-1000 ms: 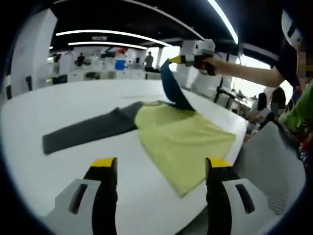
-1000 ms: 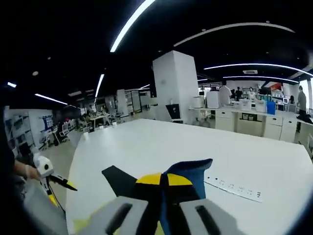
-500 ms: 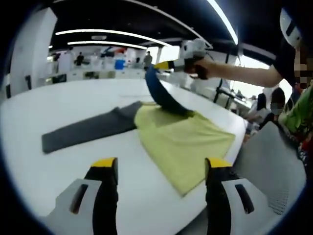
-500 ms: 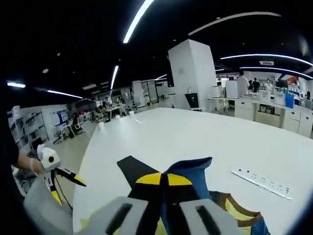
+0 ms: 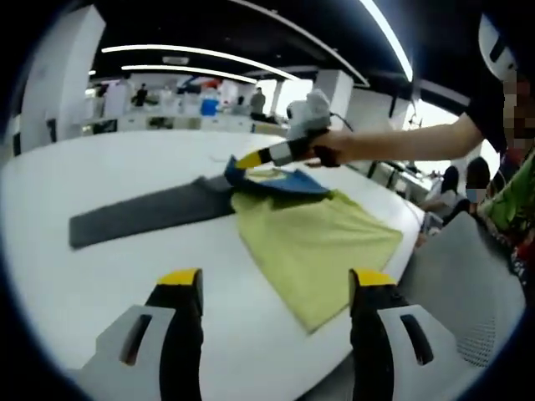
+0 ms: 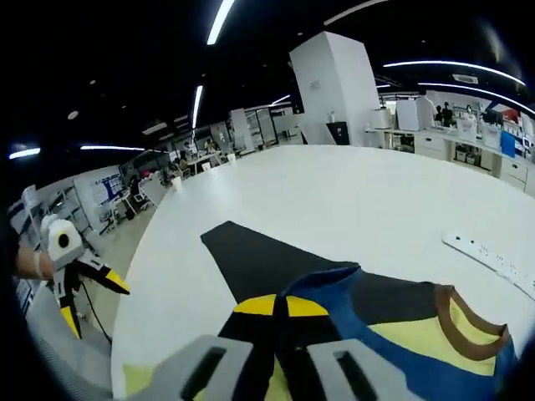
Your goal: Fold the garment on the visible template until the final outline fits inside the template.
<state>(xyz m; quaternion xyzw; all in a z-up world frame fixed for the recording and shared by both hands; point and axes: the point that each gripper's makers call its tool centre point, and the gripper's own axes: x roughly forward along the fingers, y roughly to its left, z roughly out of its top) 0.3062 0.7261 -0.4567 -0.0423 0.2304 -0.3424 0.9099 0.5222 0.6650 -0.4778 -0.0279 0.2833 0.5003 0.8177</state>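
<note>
Left gripper view: the white bench (image 5: 100, 276) carries the yellow shirt (image 5: 318, 246), its dark grey sleeve (image 5: 142, 215) laid flat. The right gripper (image 5: 242, 160) pinches the blue sleeve (image 5: 280, 182). The left gripper (image 5: 274, 280) is spread apart.

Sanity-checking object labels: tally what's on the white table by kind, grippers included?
Yellow garment with blue and dark grey sleeves: 1
White power strip: 1
Yellow-tipped black grippers: 2, left gripper, right gripper
Total: 4
</note>
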